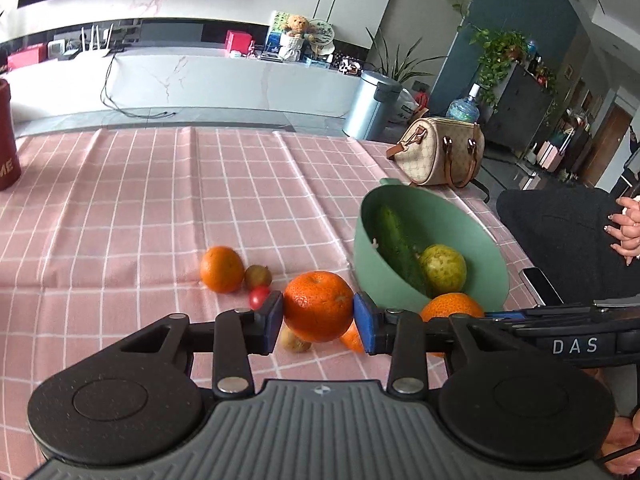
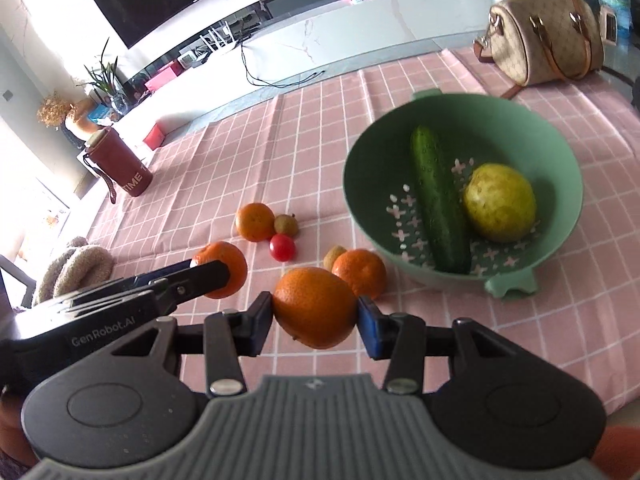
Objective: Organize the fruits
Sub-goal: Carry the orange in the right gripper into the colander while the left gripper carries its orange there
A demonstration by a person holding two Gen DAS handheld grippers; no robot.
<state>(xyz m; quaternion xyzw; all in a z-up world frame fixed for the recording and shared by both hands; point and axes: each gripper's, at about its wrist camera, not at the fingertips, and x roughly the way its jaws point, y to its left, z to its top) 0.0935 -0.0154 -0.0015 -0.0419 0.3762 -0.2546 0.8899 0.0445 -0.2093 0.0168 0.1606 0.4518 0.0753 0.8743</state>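
The left tongs (image 1: pixel 319 317) pinch one orange (image 1: pixel 318 306) and the right tongs (image 2: pixel 316 316) pinch another orange (image 2: pixel 315 307), both above the pink desk (image 2: pixel 460 344); either round fruit could squirt from the narrow pads, or the close-set hands could collide near the green bowl (image 2: pixel 360 200). Only the right view shows the bowl's perforated floor under the cucumber (image 2: pixel 438 200), while the left view alone shows a bystander's hands (image 1: pixel 626 232)

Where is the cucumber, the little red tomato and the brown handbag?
cucumber (image 2: pixel 438 200): right wrist view, middle of its green body.
red tomato (image 2: pixel 282 247): right wrist view, centre of its skin.
handbag (image 2: pixel 536 36): right wrist view, patterned side panel.
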